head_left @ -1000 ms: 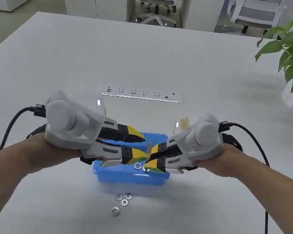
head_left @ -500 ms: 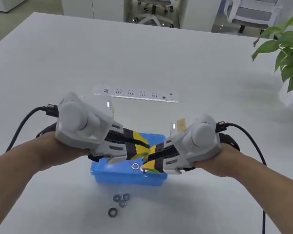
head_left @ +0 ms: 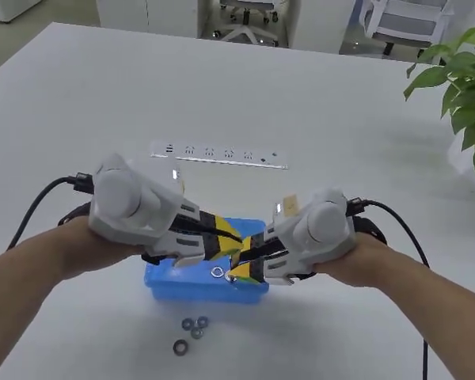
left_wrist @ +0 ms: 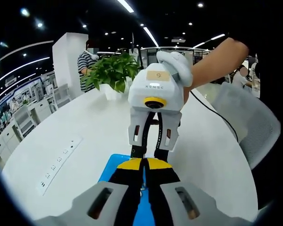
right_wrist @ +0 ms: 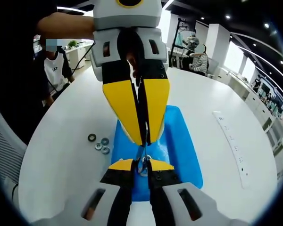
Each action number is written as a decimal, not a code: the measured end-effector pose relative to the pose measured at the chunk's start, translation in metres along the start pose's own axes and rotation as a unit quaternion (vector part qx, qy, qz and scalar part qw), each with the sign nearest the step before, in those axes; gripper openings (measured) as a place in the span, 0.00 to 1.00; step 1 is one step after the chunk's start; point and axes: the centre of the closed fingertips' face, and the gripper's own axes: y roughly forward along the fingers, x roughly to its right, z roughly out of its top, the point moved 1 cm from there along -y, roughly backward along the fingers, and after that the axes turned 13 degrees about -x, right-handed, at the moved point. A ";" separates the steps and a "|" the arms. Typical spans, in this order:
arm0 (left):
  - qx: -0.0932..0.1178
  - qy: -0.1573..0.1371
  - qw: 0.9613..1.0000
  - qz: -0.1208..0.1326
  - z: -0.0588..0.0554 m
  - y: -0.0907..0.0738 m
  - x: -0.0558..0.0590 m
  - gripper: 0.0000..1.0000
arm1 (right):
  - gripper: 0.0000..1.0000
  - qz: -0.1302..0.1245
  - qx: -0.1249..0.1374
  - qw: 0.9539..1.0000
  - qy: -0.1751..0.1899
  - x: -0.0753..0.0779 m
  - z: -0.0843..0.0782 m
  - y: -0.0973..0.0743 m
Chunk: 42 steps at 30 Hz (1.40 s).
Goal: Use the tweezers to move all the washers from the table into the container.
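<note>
My right gripper is clamped narrow on the tweezers; my left gripper is pressed together. The washers I judge light, rigid and slippery: pinch across the ring, release over the container

- In the head view the left gripper and the right gripper cover most of the blue container; its inside is hidden.
- The tweezers show only as a thin tip; the rest is hidden between the jaws.
- The loose washers on the desk are too small to count surely.
- The plant is cut off by the right edge.
</note>
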 end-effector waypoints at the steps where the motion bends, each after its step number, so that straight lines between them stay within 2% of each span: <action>1: 0.001 0.001 1.000 0.000 0.001 0.000 0.000 0.06 | 0.12 -0.001 0.000 1.000 0.001 0.000 0.000 -0.001; 18: 0.005 0.004 1.000 0.004 0.011 -0.010 0.000 0.05 | 0.22 -0.024 0.004 0.999 0.026 0.005 0.004 -0.020; 30: 0.003 0.007 1.000 0.006 0.015 -0.020 0.002 0.05 | 0.36 -0.039 0.012 0.997 0.070 0.000 0.001 -0.041; 42: 0.003 0.010 1.000 0.012 0.019 -0.033 0.006 0.05 | 0.52 -0.059 0.017 0.993 0.101 -0.014 -0.007 -0.057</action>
